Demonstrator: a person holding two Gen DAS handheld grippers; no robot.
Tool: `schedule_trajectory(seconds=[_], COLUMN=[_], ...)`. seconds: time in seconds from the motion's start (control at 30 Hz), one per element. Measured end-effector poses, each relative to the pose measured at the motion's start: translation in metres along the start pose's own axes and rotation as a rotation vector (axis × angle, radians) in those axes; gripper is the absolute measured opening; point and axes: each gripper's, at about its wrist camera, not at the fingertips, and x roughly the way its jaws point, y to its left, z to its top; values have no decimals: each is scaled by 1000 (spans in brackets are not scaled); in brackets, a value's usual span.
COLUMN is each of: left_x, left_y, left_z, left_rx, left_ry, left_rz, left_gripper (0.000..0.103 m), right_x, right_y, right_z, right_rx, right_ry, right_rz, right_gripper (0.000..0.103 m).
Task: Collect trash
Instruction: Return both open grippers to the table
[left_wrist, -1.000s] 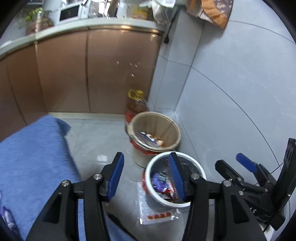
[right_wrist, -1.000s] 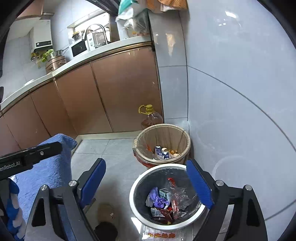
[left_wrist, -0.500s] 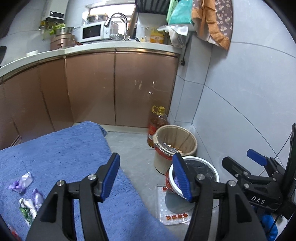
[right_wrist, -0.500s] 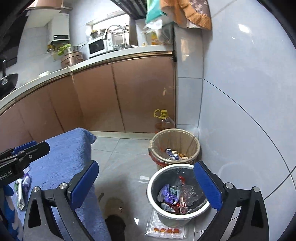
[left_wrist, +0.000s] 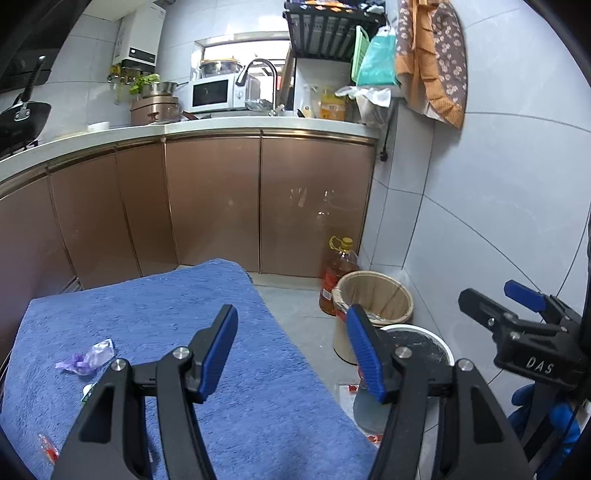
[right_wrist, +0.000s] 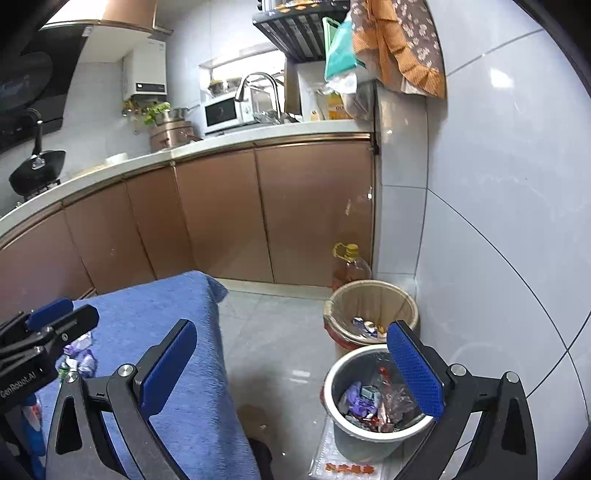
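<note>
My left gripper is open and empty above the blue cloth. On the cloth's left part lie a purple and clear wrapper, a red wrapper and a small green-white scrap. My right gripper is open wide, also empty, over the floor between the cloth and the bins. The white-rimmed bin with a black liner holds several wrappers. Behind it stands a tan bin with some trash. Part of the white-rimmed bin also shows in the left wrist view, right of my left gripper.
An oil bottle stands in the corner behind the tan bin. A clear plastic tray with red pieces lies on the floor by the white-rimmed bin. Brown cabinets run along the back, and a tiled wall closes the right side.
Both grippers have drawn back and up from the bins. The blue cloth and its wrappers came into the left wrist view. The jaws of both grippers have widened.
</note>
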Motion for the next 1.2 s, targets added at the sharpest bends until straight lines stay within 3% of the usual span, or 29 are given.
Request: schedule_trajectory(seconds=[0.5,0.57,1.0,1.2], left_x=[-52,-58,-101,-117], left_y=[37,45,118,174], left_z=[-16,-19,-52,-80], left_rx=[-31,-37,-117,-191], left_ry=[-56,-59,-67,-33], left_rz=[24,46,116,166], left_gripper=[60,65,67,67], right_x=[-26,-29,-29,-26], right_y=[45,53,110,141], right_z=[-1,-4,-16,-17], right_rx=[-92,-105,-165,-210], right_ry=[-9,-7,45,58], right_rz=[16,29,136,225], right_gripper=[103,103,103,103])
